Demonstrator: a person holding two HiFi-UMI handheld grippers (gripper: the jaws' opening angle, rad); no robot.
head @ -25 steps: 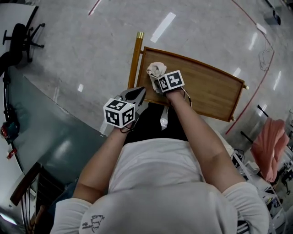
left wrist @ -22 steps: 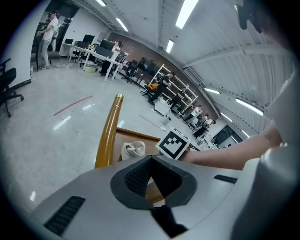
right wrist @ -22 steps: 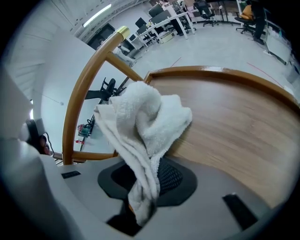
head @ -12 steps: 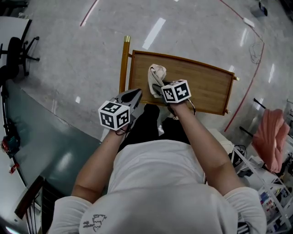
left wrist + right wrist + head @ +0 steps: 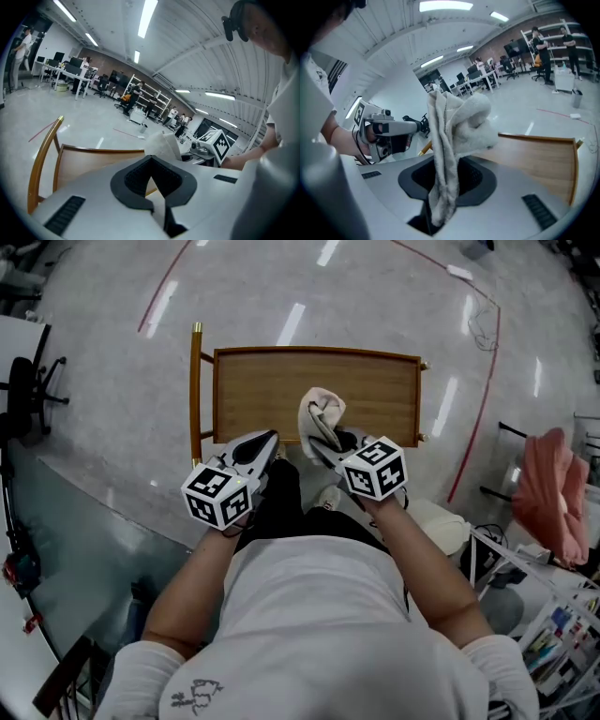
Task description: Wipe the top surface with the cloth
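The wooden top [image 5: 272, 390] lies square ahead of me, with a brass-tipped post [image 5: 196, 381] at its left end. A beige cloth [image 5: 321, 414] stands bunched above the top's near edge, about midway along. My right gripper [image 5: 325, 448] is shut on the cloth, which hangs down through the jaws [image 5: 443, 154] in the right gripper view. My left gripper [image 5: 262, 442] hovers at the near edge to the left of the cloth, shut and holding nothing [image 5: 151, 168]. The left gripper view shows the cloth [image 5: 161, 144] beyond the jaws.
A pink cloth [image 5: 544, 493] hangs on a rack at the right, above cluttered shelves [image 5: 553, 643]. An office chair [image 5: 23, 395] stands at the far left beside a dark green surface [image 5: 75, 521]. A red line [image 5: 473, 399] curves across the polished floor.
The right gripper with the cloth has shifted from the top's left end toward the middle of its near edge. The head view has swung so the top now lies square ahead.
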